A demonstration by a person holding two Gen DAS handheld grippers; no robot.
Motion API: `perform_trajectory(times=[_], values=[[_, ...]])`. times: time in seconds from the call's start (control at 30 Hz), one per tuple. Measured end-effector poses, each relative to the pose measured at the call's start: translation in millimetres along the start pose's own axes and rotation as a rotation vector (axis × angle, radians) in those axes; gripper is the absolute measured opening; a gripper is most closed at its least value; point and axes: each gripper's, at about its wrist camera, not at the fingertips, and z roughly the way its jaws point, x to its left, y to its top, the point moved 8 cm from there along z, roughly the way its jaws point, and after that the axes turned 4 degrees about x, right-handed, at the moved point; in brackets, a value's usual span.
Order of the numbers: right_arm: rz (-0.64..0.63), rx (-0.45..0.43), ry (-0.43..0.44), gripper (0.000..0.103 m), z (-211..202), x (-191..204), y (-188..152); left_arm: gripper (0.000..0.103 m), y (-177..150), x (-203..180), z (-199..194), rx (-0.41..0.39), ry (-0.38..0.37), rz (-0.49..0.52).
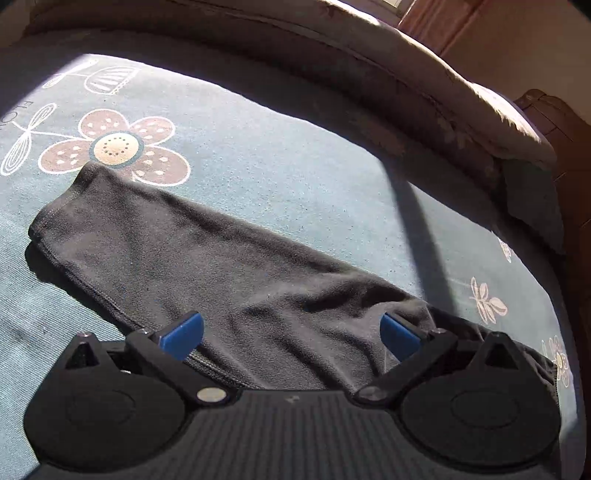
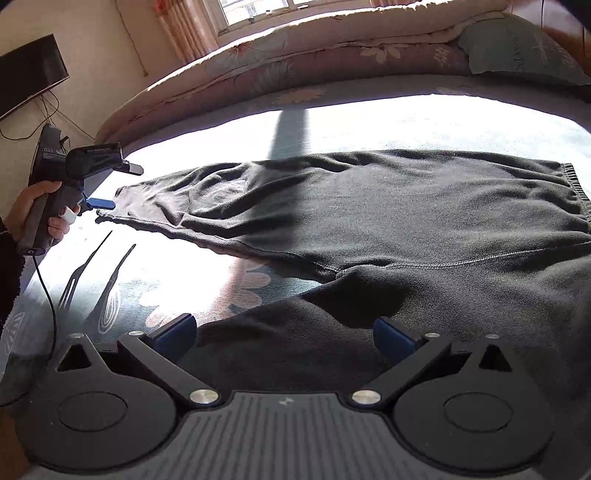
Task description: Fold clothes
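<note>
The left gripper (image 1: 291,334) has its blue fingers (image 1: 183,334) spread wide, nothing between them, hovering just over the near end of one trouser leg; in the right wrist view the same tool (image 2: 101,184) is seen from the side, held in a hand (image 2: 35,214) at the cuff end of the far leg. The right gripper (image 2: 284,336) is likewise released, its pads (image 2: 175,336) parted above the dark cloth of the nearer leg. The garment is a pair of black sweatpants (image 2: 369,206) — soft, matte knit, lightly creased, with stitched seams and a gathered elastic waistband (image 2: 576,192) at the right edge of the right wrist view. It lies spread flat on a blue-grey bed cover (image 1: 258,147) printed with flowers (image 1: 114,146). In the right wrist view its long axis runs left to right, waist to the right and cuff to the left; the second leg splays off toward the camera. In the left wrist view the leg (image 1: 184,251) stretches away up and to the left, ending in a hemmed cuff (image 1: 55,218) touching the flower print. Beyond lies a folded quilt (image 2: 314,48) under a window (image 2: 266,11).
</note>
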Motion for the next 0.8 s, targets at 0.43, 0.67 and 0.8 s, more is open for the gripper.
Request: perform_trajectory(times=[0.43, 0.67, 0.8], values=[[-0.018, -0.002, -0.01, 0.103, -6.8, 1.3, -1.1, 0.102, -80.0, -70.1, 36.3, 0.193, -0.15, 0.129], [-0.029, -0.004, 0.003, 0.103, -8.6, 12.6, 2.7, 0.102, -84.0, -61.3, -25.4, 0.078, 0.011, 0.233], [-0.117, -0.013, -0.032, 0.103, -8.9, 24.0, 12.4, 0.102, -99.1, -55.3, -56.9, 0.023, 0.06, 0.258]])
